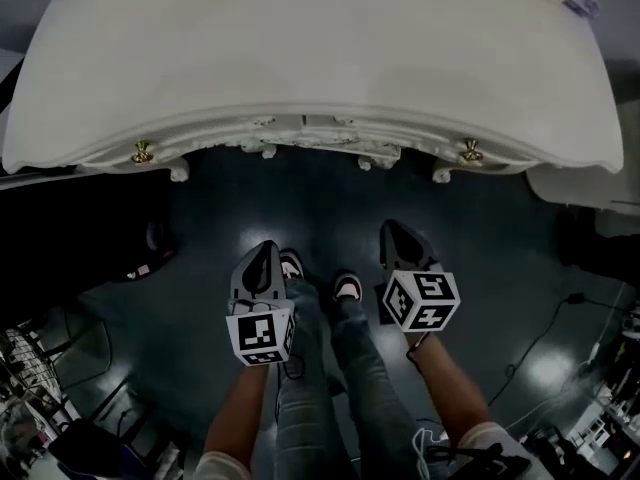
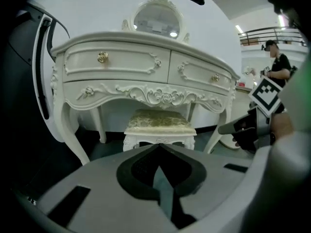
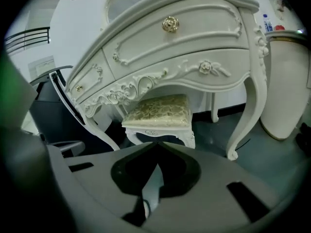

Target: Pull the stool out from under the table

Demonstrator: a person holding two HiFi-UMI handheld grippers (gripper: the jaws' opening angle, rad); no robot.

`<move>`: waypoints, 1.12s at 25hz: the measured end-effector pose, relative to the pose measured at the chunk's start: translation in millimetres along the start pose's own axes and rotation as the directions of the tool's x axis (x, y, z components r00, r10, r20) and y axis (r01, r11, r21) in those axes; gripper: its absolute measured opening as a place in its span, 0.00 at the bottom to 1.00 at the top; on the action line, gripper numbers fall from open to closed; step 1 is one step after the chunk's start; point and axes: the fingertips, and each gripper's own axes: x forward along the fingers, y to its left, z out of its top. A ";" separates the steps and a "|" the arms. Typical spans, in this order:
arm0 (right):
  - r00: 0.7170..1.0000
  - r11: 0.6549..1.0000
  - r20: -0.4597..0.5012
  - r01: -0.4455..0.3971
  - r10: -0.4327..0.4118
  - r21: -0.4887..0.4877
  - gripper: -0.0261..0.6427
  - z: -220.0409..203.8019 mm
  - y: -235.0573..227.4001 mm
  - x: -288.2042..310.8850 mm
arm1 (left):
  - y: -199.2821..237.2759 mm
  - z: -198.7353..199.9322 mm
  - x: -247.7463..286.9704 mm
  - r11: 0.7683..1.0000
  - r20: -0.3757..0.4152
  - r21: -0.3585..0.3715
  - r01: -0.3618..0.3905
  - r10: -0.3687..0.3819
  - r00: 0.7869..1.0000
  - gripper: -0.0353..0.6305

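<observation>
Left gripper (image 2: 158,147): jaws pressed together, nothing between them. Right gripper (image 3: 156,144): same, tips meeting, empty. In the head view the two are side by side, low over the dark floor (image 1: 300,193), each with its marker cube nearest the camera and its tips aimed at the counter (image 1: 300,58). Shoes (image 1: 291,265) stand between the grippers, toes toward the counter's front edge.

Stool (image 2: 159,121): straight ahead of the left gripper's tips and apart from them, with bare floor between. White carved frame, pale gold patterned cushion. It stands upright between the counter's front legs, under the carved apron, with the seat just below the scrollwork. From the right gripper's view the stool is again ahead, just above the closed tips in the frame and a little to their left, with no contact. The head view shows no stool, since the counter top covers that spot.

Counter: white, with a curved front and two drawers side by side, each with a brass knob (image 1: 142,152). The legs are slim and curved.

Beyond: an oval mirror (image 2: 156,19) rises from the back of the counter top. At the far right of the left gripper view, a person (image 2: 278,62) in dark clothes stands well behind the counter.
</observation>
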 end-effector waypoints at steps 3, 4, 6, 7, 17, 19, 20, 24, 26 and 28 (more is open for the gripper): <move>1.000 1.000 -0.007 0.007 -0.007 -0.007 0.04 -15.6 -9.0 20.1 | 1.8 -21.4 20.8 1.000 -0.013 0.022 0.012 -0.012 1.000 0.06; 1.000 1.000 -0.015 0.008 -0.008 -0.011 0.04 -21.4 -10.9 23.3 | 2.7 -27.4 24.0 1.000 -0.021 0.022 0.011 -0.011 1.000 0.06; 0.999 0.999 -0.033 0.008 -0.009 -0.032 0.04 -31.5 -15.3 27.9 | 4.8 -38.2 29.8 1.000 -0.035 0.016 0.003 -0.002 0.999 0.06; 0.999 0.999 -0.039 0.007 -0.008 -0.043 0.04 -35.0 -17.8 30.5 | 6.3 -42.5 33.1 1.000 -0.040 0.013 -0.003 0.003 0.999 0.06; 0.998 0.991 0.002 0.066 -0.066 -0.116 0.04 -33.2 -53.8 78.2 | 37.4 -56.6 77.7 0.998 -0.041 0.028 -0.059 0.060 0.997 0.06; 0.996 0.990 0.006 0.087 -0.086 -0.114 0.05 -30.1 -60.5 92.2 | 43.9 -58.9 81.5 0.997 -0.049 0.038 -0.067 0.069 0.996 0.06; 0.995 0.989 0.006 0.097 -0.097 -0.112 0.09 -28.8 -63.3 99.8 | 46.7 -61.2 83.8 0.996 -0.055 0.052 -0.066 0.069 0.996 0.06; 0.991 0.984 -0.001 0.132 -0.134 -0.122 0.19 -24.8 -73.7 126.7 | 54.0 -67.7 97.6 0.994 -0.066 0.101 -0.045 0.051 0.996 0.06; 0.989 0.980 -0.012 0.146 -0.149 -0.136 0.25 -26.3 -78.6 136.0 | 58.1 -67.0 103.3 0.993 -0.062 0.104 -0.047 0.053 0.997 0.06; 0.987 0.977 -0.027 0.153 -0.159 -0.147 0.32 -30.0 -83.4 143.4 | 62.3 -65.7 107.5 0.994 -0.057 0.099 -0.055 0.061 0.996 0.06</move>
